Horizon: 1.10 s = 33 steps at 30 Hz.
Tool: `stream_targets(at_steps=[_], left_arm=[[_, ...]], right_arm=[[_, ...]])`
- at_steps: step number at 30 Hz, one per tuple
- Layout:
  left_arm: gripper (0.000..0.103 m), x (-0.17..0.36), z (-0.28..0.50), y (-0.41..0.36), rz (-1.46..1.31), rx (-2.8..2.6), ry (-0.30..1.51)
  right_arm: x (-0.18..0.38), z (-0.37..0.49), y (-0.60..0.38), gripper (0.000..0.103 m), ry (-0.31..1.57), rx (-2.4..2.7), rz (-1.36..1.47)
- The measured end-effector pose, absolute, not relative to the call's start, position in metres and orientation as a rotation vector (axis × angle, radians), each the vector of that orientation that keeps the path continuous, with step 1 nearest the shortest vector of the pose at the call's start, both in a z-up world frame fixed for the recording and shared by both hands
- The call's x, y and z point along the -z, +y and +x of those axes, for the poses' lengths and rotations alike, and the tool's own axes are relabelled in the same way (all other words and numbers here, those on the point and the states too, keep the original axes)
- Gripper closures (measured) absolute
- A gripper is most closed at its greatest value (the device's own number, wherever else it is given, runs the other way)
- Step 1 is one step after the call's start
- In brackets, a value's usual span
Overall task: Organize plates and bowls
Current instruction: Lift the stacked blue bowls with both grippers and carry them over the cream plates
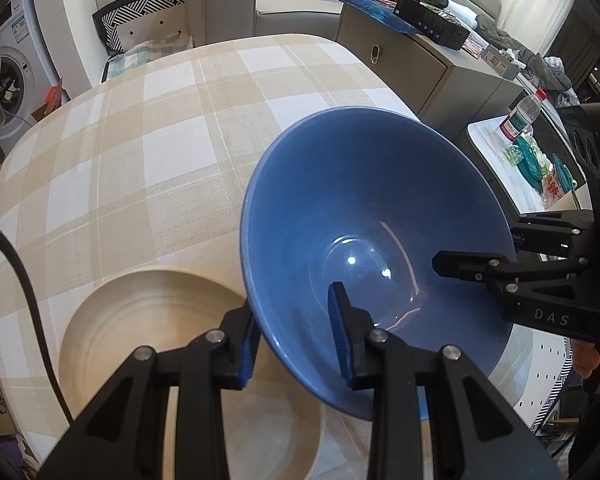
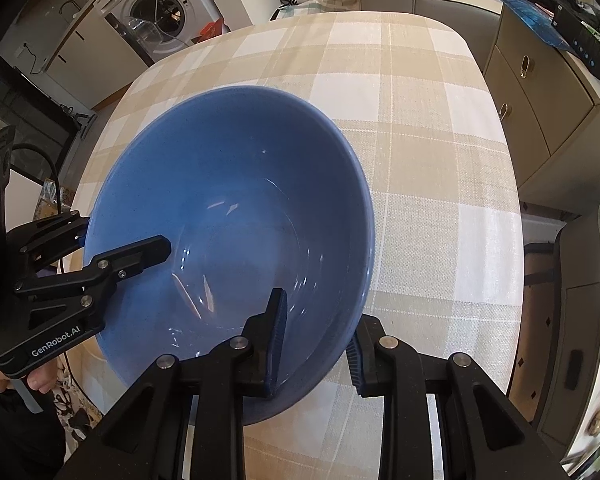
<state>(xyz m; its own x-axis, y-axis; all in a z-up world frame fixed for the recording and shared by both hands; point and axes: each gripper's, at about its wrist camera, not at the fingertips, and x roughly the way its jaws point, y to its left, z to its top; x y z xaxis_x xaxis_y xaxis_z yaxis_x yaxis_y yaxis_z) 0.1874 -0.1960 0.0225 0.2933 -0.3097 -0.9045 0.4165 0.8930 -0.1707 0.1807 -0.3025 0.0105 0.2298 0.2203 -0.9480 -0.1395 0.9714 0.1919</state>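
The blue bowl (image 1: 364, 216) is big and deep, and nothing is inside it. It sits over the checked cloth of the bench (image 1: 148, 128), tipped a little, and two grippers hold it from two sides. The left hand-held gripper (image 1: 294, 334) pinches the bowl's rim, with one blue pad inside the bowl and one pad outside on the wall. The right hand-held gripper (image 2: 318, 344) does the same on the other side of the rim, one finger in and one finger out. In the right wrist view the left one (image 2: 126, 240) reaches in from the side, and its black body has white letters on it. A pale plate (image 1: 140, 320) lies flat on the bench just beside the bowl, near the close edge, and the bowl's wall hides part of it. Past the far edge of the bench stand a grey sofa (image 1: 236, 4) and a low cabinet (image 1: 412, 68) with dark clothes and a box on top. A white washing machine (image 2: 156, 12) stands off past the bench's far left corner. A water bottle (image 1: 522, 114) with a red cap stands on a small side table.
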Motion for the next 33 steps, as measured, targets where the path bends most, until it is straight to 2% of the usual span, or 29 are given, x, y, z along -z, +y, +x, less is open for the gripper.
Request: stream_targets(at_steps=[20, 33], left_arm=[[0.073, -0.038, 0.179, -0.204, 0.123, 0.500, 1.166], [0.073, -0.070, 0.166, -0.192, 0.108, 0.495, 1.112]], right_arm=[[-0.032, 0.176, -0.308, 0.076, 1.344, -0.220, 0.064], [-0.075, 0.170, -0.290, 0.076, 1.320, -0.202, -0.006]])
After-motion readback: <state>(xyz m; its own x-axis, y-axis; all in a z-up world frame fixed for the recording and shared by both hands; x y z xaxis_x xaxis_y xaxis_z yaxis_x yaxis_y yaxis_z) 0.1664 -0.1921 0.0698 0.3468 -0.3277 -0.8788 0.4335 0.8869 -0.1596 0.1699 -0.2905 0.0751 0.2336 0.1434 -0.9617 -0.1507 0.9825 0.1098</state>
